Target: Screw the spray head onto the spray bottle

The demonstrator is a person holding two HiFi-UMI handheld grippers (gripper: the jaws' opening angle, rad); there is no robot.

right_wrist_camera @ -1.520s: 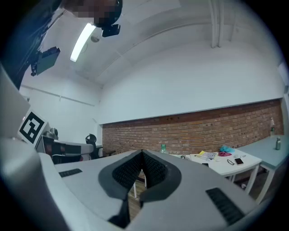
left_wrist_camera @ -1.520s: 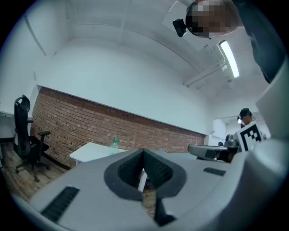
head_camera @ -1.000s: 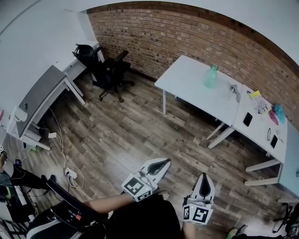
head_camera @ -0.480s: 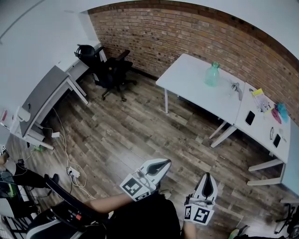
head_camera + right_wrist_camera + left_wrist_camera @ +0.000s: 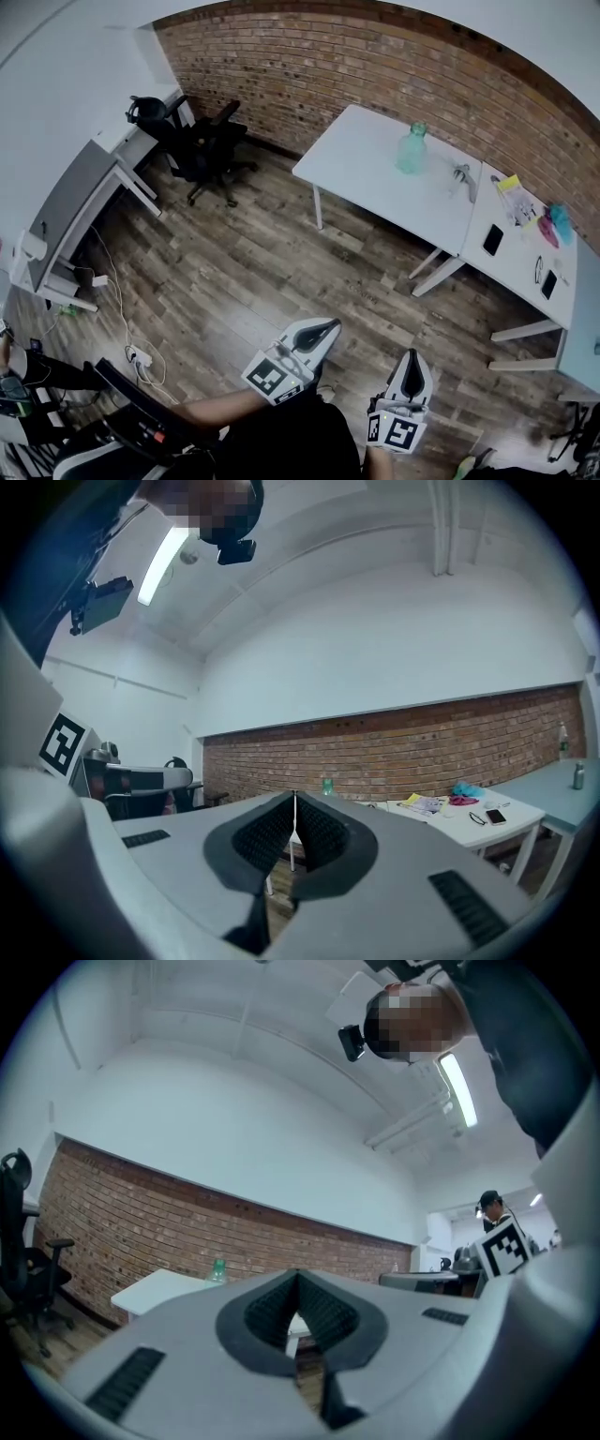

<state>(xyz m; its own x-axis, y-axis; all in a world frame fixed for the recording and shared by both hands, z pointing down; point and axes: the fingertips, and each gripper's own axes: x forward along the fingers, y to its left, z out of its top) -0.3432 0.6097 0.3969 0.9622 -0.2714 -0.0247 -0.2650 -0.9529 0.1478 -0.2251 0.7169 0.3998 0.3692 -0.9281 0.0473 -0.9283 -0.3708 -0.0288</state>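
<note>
Head view is showing open wood-plank floor point(image 5: 281, 272) stretching between the person and a smooth white table point(image 5: 366, 164), which is standing at upper right by the rough brick wall point(image 5: 328, 66). One translucent green spray bottle point(image 5: 411, 150) is standing upright on it, well inside the edges, and one small spray head point(image 5: 461, 175) is lying near it to the right. Two grey grippers are hanging at bottom centre, the left gripper point(image 5: 330, 326) and the right gripper point(image 5: 410, 355). Both are keeping ribbed jaws pressed together on nothing. One black office chair point(image 5: 206, 150) is sitting upper left.
</note>
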